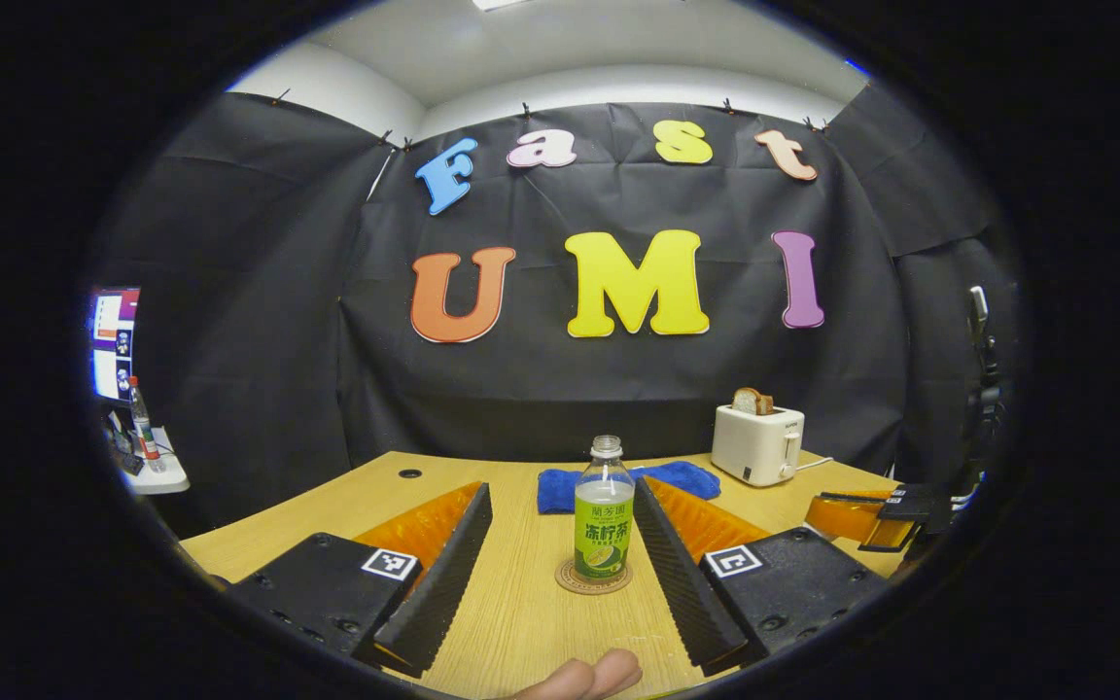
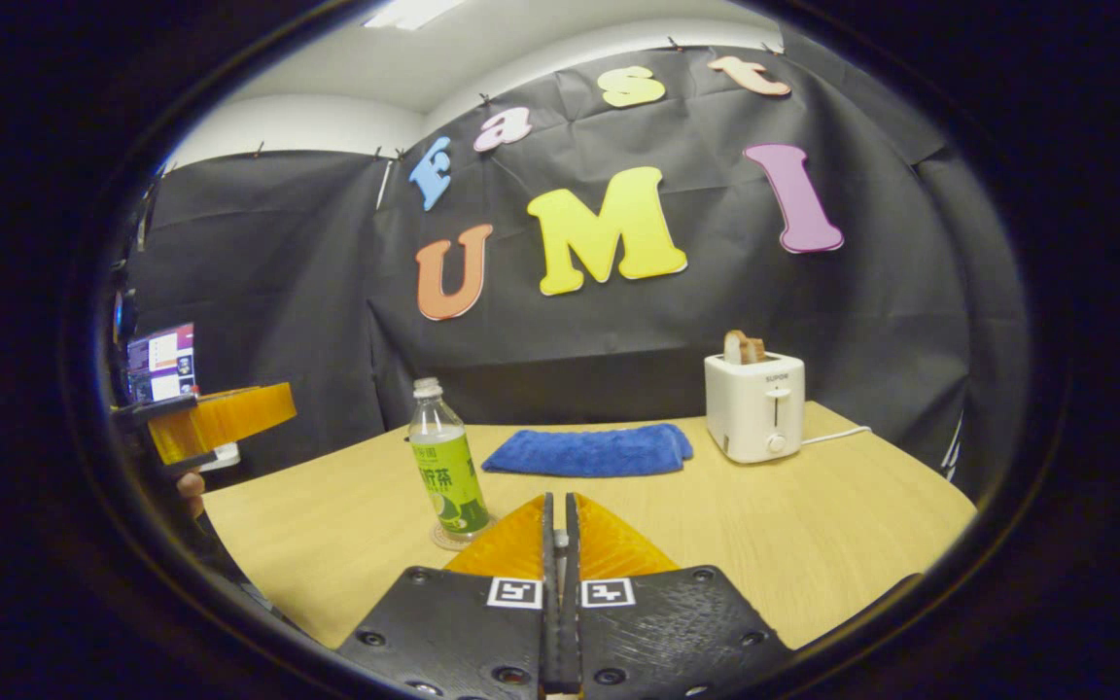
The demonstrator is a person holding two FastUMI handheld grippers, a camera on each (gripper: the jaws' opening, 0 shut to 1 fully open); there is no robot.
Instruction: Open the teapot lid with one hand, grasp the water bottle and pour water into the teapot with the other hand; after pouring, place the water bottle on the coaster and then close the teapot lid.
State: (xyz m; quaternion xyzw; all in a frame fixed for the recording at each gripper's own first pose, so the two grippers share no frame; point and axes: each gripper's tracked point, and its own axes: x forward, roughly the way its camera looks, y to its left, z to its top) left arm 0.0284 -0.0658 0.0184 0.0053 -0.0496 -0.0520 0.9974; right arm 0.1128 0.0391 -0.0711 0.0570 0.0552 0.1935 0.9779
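A clear water bottle (image 1: 604,515) with a green label stands upright on a round coaster (image 1: 572,581) on the wooden table. My left gripper (image 1: 561,486) is open, its fingers spread to either side of the bottle and short of touching it. In the right gripper view the same bottle (image 2: 447,465) and coaster (image 2: 439,538) sit ahead to the left. My right gripper (image 2: 557,498) is shut, with nothing seen between its fingers. The left gripper (image 2: 215,418) shows at the far left edge there, held above the table's corner.
A folded blue towel (image 1: 686,476) lies behind the bottle, and a white toaster (image 1: 757,442) with bread in it stands at the back right. The other gripper (image 1: 871,515) hangs at the right edge. A person's fingertips (image 1: 584,676) show at the bottom.
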